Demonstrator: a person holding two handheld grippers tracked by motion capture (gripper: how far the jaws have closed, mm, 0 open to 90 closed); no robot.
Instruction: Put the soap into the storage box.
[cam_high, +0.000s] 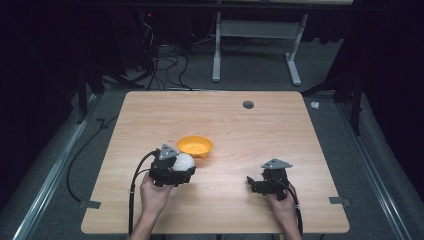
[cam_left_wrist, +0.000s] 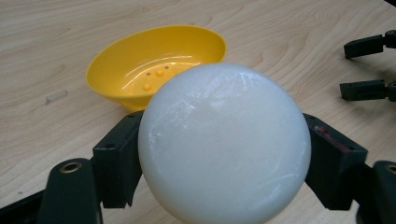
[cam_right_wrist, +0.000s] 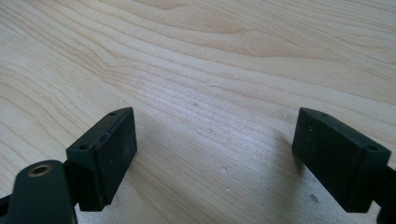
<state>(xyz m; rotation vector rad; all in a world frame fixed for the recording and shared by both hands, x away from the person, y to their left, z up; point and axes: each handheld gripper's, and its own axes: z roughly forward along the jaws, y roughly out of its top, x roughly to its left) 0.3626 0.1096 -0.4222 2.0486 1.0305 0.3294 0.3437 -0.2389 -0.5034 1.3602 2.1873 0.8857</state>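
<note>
My left gripper (cam_left_wrist: 223, 154) is clamped on the smooth, milky-white round ball (cam_left_wrist: 224, 144): in the left gripper view, one black jaw pad presses each flank of it, left and right, and the ball bulges up well past them. From the high view the same left gripper (cam_high: 176, 170) sits over the near-left part of the pale wood-grain tabletop (cam_high: 260, 135), with the white ball (cam_high: 184, 161) showing at its far end, just short of the glossy yellow plastic bowl (cam_high: 195, 145).

The ball's skin is matte to satiny, faintly scuffed, with a soft sheen on top. The bowl (cam_left_wrist: 154, 65) is shallow and oval-rimmed, tilted so its inside faces my left gripper's camera; a few small raised dots mark its bottom. It lies just behind the ball, and I cannot tell whether the two touch.

My right gripper (cam_right_wrist: 215, 158) has its jaws standing wide apart with nothing but bare table between them; the pads are blocky, dull black, with small screw holes. In the high view that right gripper (cam_high: 252, 182) rests low over the near-right part of the table, well apart from ball and bowl.

The left gripper view gives the bowl's interior and the ball's surface; the high view gives the spacing of both hands (cam_high: 155, 196) across the table.
</note>
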